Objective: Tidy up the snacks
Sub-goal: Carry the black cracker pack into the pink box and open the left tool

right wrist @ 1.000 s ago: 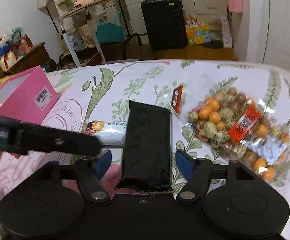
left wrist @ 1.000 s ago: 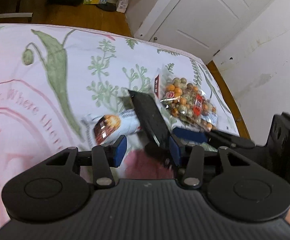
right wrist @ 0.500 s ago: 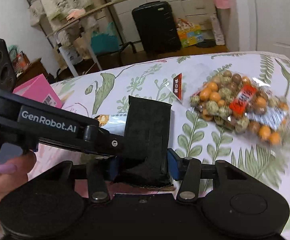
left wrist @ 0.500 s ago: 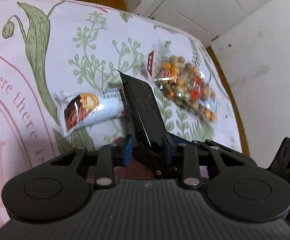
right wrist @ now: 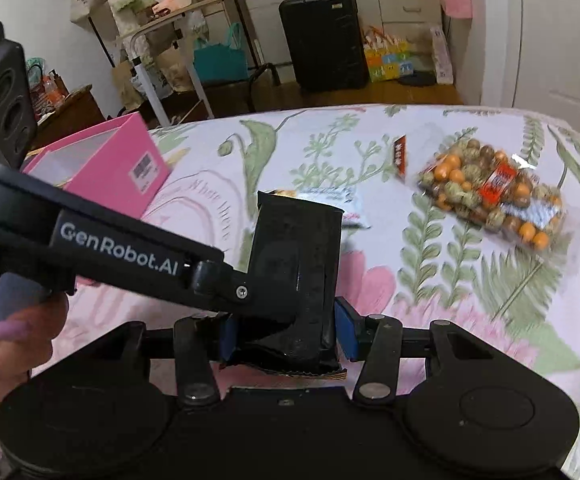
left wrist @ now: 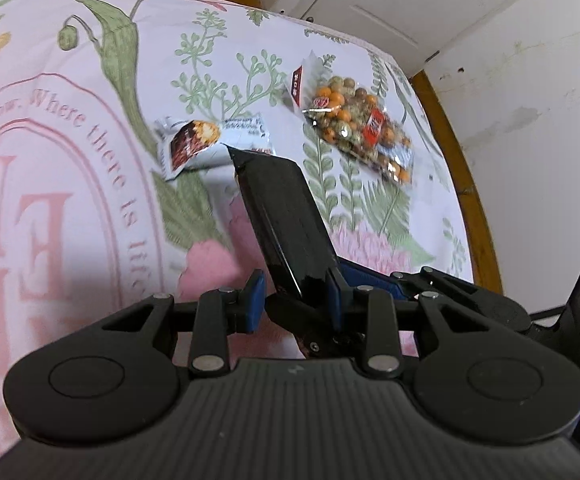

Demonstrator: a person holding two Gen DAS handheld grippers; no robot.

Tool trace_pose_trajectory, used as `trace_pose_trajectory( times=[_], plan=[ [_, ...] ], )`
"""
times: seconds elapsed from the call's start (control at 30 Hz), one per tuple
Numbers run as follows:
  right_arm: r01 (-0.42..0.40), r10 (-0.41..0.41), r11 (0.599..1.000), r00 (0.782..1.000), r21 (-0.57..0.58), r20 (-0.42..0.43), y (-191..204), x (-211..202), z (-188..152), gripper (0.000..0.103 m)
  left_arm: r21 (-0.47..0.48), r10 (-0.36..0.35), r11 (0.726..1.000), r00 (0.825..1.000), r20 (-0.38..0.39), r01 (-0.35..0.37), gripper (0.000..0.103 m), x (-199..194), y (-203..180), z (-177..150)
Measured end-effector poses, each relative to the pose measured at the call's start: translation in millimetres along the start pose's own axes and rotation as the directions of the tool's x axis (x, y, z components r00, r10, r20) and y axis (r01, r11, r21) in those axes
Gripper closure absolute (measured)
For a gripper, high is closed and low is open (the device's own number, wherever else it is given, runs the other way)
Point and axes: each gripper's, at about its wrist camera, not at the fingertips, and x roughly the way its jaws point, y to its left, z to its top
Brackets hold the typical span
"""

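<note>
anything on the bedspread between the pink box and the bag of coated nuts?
Yes: right wrist view shows a white snack bar wrapper between pink box and nut bag, partly hidden by the lifted black packet. Otherwise bare bedspread.

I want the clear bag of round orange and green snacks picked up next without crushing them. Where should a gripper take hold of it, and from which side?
Grip the flat sealed end with the red label, the end of the snack bag facing the white wrapped bar. Come from above, fingers across that thin flap: the bag lies flat on the bedspread, and its middle bulges with loose balls that would probably shift or crush.
</note>
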Motion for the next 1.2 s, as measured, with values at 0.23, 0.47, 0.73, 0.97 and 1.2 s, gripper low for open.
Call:
trace_pose_trajectory(
  times=[0.23,0.47,0.73,0.97,1.2],
  plan=[
    [-0.07,0.072,0.997,0.996,-0.037,0.044,29,-30,0,0.049,0.04,0.033,0.999,0.998,0.053,-0.035,0.073,-57,-10,-17],
    [-0.09,0.094,0.993,0.995,-0.078,0.046,64,-51,9,0.049,0.067,0.078,0.994,0.994,0.08,-0.084,0.073,-100,-16,-28],
    [-0.132,0.137,0.983,0.99,-0.124,0.036,109,-59,14,0.049,0.062,0.136,0.988,0.983,0.125,-0.144,0.073,-149,-2,-43],
    [-0.143,0.146,0.962,0.989,-0.234,-0.001,149,-55,27,0.049,0.008,0.119,0.993,0.982,0.148,-0.122,0.072,-180,29,-46],
    [-0.201,0.22,0.934,0.975,-0.297,0.034,190,-39,47,0.049,-0.064,0.101,0.994,0.964,0.247,-0.088,0.073,-224,79,-43]
  ],
)
